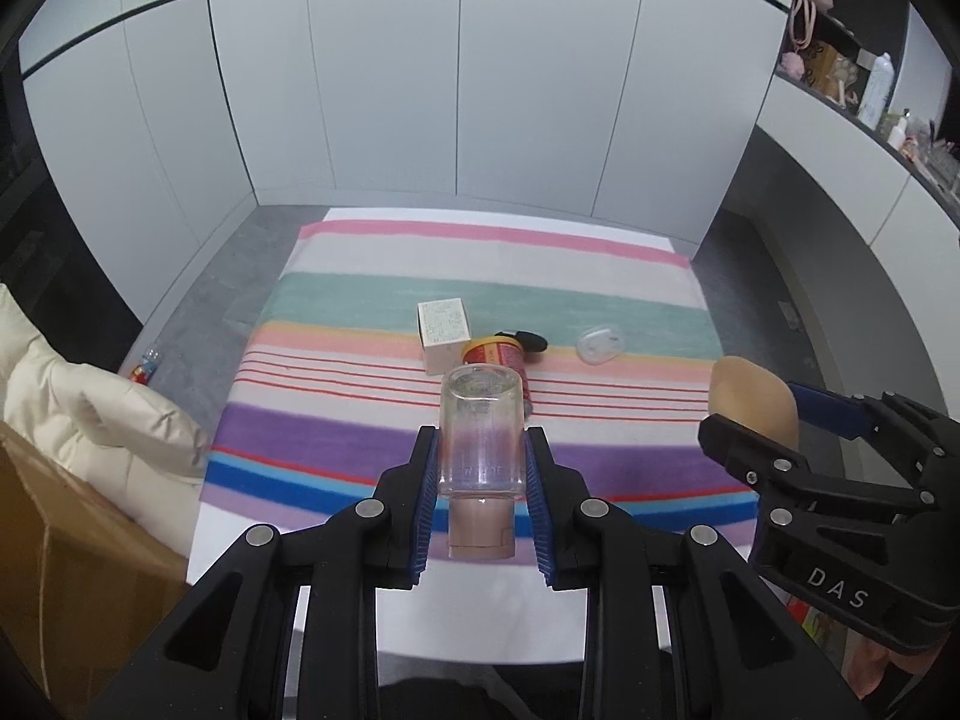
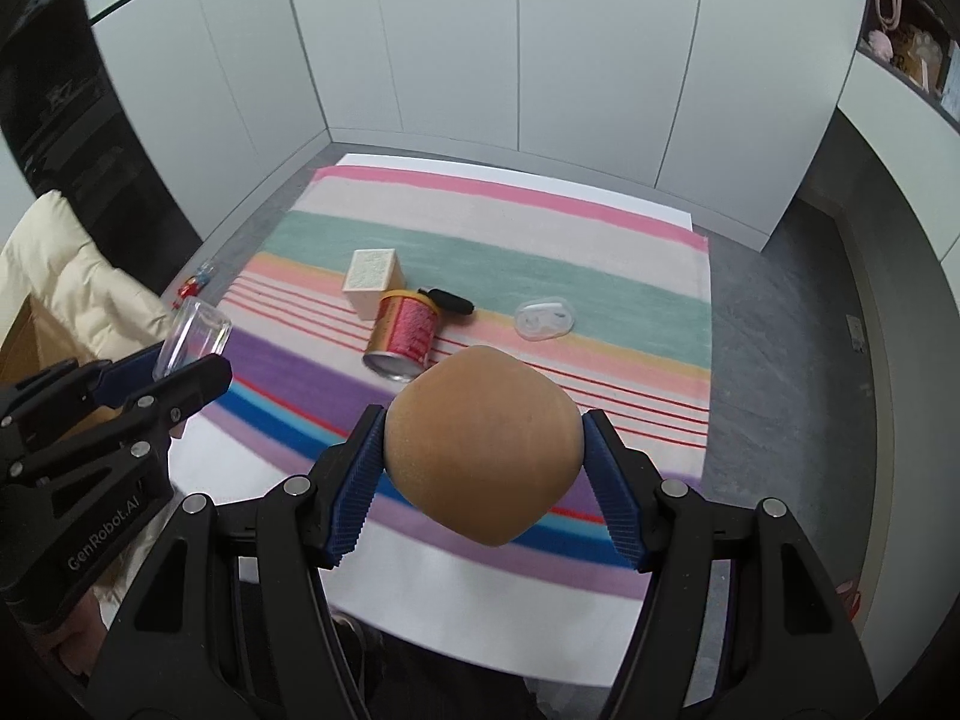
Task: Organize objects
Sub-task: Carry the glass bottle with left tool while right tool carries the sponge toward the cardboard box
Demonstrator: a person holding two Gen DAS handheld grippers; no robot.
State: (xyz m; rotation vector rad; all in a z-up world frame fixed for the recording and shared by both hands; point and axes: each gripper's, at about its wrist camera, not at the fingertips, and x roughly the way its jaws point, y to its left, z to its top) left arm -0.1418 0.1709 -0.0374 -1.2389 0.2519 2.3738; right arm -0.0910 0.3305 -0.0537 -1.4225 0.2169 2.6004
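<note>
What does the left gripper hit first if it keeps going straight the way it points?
Likely the red can, lying on the striped cloth just past the clear bottle the left gripper holds. Depth is unclear; it could land on cloth short of it.

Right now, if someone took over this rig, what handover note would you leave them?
Left gripper: shut on the clear bottle, held above the cloth.
Right gripper: shut on the tan sponge, also in the air.
On the striped cloth: white box, red can on its side, black item, clear plastic case.
Done: two items picked up.
Left: place both, then sort those four.
</note>
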